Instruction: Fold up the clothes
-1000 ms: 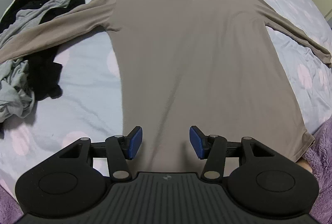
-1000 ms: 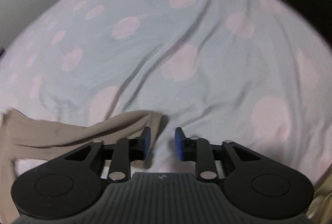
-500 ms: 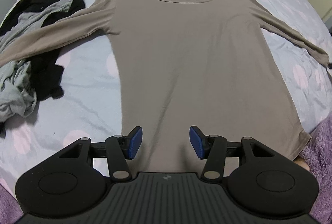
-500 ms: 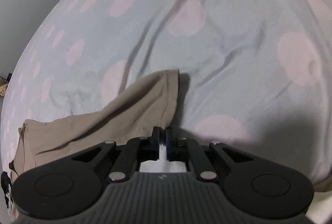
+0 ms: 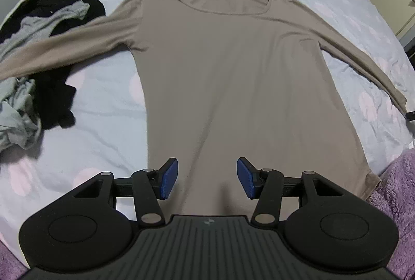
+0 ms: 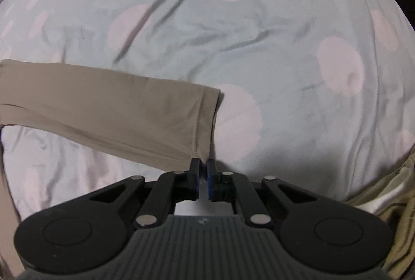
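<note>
A taupe long-sleeved shirt [image 5: 233, 72] lies spread flat on the bed, neckline far, hem near, both sleeves out to the sides. My left gripper [image 5: 207, 177] hovers open over the hem's middle, its blue pads [image 5: 170, 177] holding nothing. In the right wrist view the right sleeve [image 6: 116, 111] lies straight, and the near corner of its cuff [image 6: 207, 121] reaches my right gripper [image 6: 203, 166]. That gripper's jaws are nearly together and just opening, the cuff corner still pinched at their tips.
The bed has a pale blue sheet with pink dots [image 6: 259, 33]. A heap of black and grey clothes [image 5: 39, 67] lies under the shirt's left sleeve. A purple fuzzy blanket [image 5: 396, 191] borders the near right corner, and beige fabric [image 6: 389, 215] lies at the bed's right edge.
The right gripper closed on the cuff corner and drew the sleeve out flat and straight. The left gripper stayed open over the hem, and its view tilted slightly.
</note>
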Tool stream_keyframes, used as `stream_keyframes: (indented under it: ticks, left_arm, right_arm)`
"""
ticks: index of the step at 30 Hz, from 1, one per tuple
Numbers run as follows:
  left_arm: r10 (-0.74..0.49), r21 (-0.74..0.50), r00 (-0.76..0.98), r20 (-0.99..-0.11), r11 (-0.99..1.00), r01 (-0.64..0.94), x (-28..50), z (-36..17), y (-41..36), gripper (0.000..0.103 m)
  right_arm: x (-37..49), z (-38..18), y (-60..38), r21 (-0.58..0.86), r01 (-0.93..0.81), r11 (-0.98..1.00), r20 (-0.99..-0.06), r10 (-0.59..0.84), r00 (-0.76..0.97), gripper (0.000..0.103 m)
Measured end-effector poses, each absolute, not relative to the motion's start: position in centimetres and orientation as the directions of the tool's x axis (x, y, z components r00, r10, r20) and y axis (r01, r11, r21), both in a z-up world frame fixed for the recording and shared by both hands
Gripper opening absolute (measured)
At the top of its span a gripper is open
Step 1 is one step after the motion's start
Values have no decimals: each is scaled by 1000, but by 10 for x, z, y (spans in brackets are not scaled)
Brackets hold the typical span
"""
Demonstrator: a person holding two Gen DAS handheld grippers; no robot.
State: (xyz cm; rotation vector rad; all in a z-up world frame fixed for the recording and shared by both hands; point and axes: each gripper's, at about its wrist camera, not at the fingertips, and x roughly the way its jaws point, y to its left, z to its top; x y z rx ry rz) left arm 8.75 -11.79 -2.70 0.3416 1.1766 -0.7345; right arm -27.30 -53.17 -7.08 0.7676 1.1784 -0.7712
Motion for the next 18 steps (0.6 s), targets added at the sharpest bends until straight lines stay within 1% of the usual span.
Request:
stream_keyframes:
  ticks: [1,6,14,18]
  left_arm:
    - [-340,-124,196,-920,725,678,88,-25,-115,48]
    - [-306,-88,235,-923,760,644,101,-19,-97,48]
    - [-199,55,406,-892,843,535,144,-4,-52,48]
    - [-147,95,470,-870,886,453,173,7,-21,48]
  right_arm:
    - [-272,-69,-532,105,845,525,-972,-126,199,24]
    - [-271,-50,-530,78,843,532,-958,-195,212,31]
    - [-273,-42,-529,60,866,496,-940,-263,215,33]
    - [-257,-39,-513,106,843,528,-922,-264,282,33]
